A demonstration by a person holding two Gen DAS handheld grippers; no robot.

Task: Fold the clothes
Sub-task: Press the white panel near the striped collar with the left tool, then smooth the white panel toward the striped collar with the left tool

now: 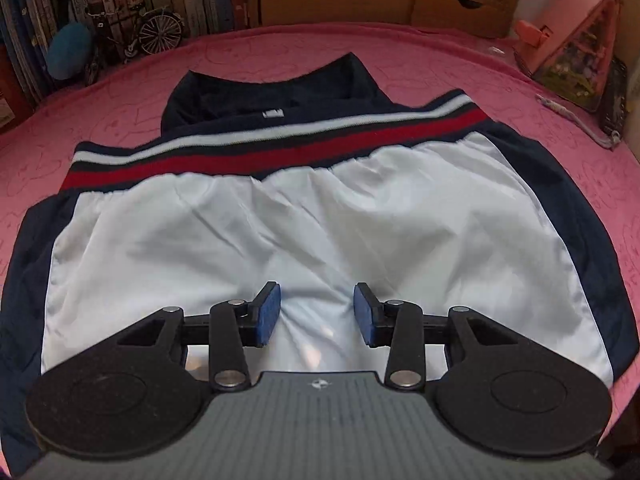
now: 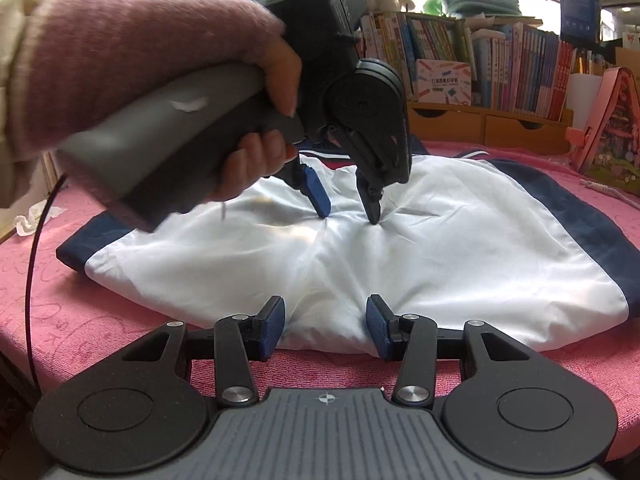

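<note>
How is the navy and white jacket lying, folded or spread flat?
Partly folded: the navy and white jacket has its striped hem doubled up just below the collar.

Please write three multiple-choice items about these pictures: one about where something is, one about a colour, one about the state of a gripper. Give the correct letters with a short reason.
1. Where do the left gripper fingertips rest?
A. on the white panel of the jacket
B. on the pink tablecloth
C. on the bookshelf

2. Which colour is the broad stripe in the jacket's ribbed hem band, beside the white stripe?
A. green
B. red
C. yellow

3. How does the right gripper stand?
A. shut on the jacket
B. shut on nothing
C. open

Key: 1 A, since the right wrist view shows both tips pressing into the white cloth, which puckers there. 2 B, since the left wrist view shows a red stripe below the white one. 3 C, since its blue pads stand apart at the near edge of the jacket.
</note>
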